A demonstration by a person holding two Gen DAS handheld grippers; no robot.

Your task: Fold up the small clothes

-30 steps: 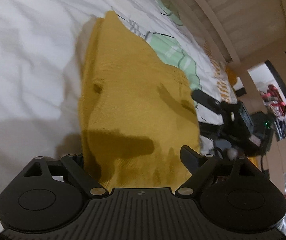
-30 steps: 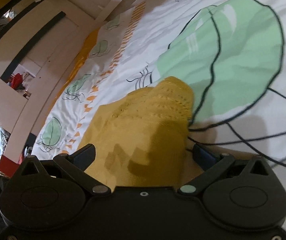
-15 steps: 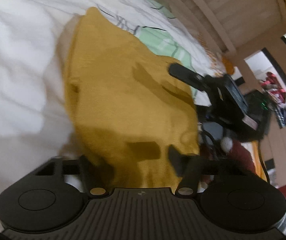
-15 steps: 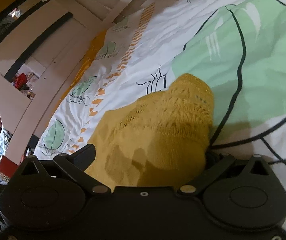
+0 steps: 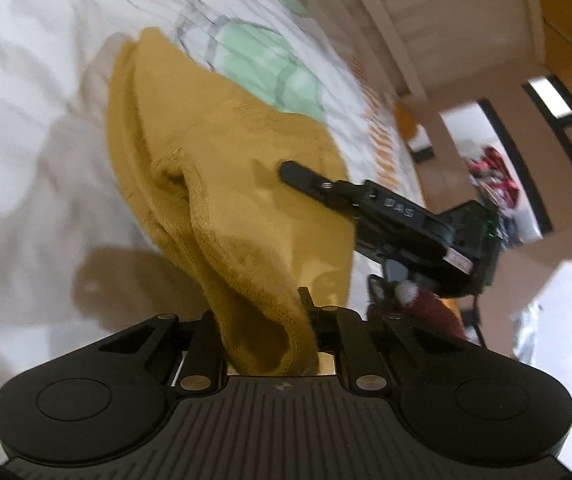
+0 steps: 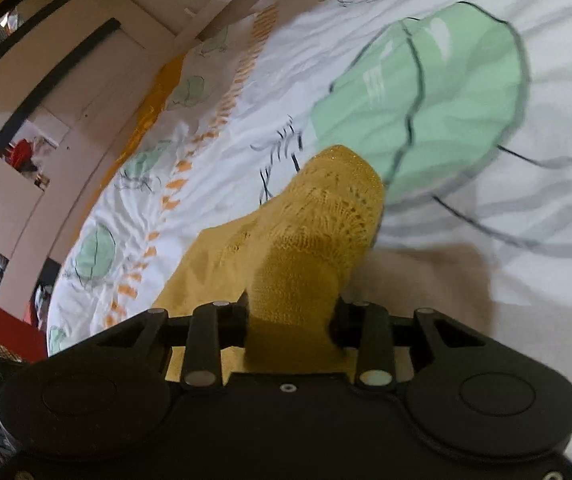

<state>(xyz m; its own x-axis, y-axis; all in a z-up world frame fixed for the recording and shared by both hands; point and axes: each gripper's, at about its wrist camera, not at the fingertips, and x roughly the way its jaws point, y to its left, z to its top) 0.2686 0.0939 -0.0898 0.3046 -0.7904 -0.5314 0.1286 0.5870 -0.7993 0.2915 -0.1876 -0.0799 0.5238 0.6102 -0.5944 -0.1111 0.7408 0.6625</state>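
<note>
i see my left gripper (image 5: pixel 264 320) and right gripper (image 6: pixel 291 320) both clamped on the mustard knit garment (image 5: pixel 222 168) above the printed bedsheet (image 6: pixel 445 100).

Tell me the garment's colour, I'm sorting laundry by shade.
Mustard yellow knit garment, with an openwork pattern near its edge; the right wrist view shows it best.

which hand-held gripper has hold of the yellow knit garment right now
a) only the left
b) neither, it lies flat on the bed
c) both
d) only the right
c: the left hand-held gripper is shut on a bunched edge of the yellow knit garment, and the right hand-held gripper is pinched on another part of it, with the fabric lifting off the bedsheet.
</note>
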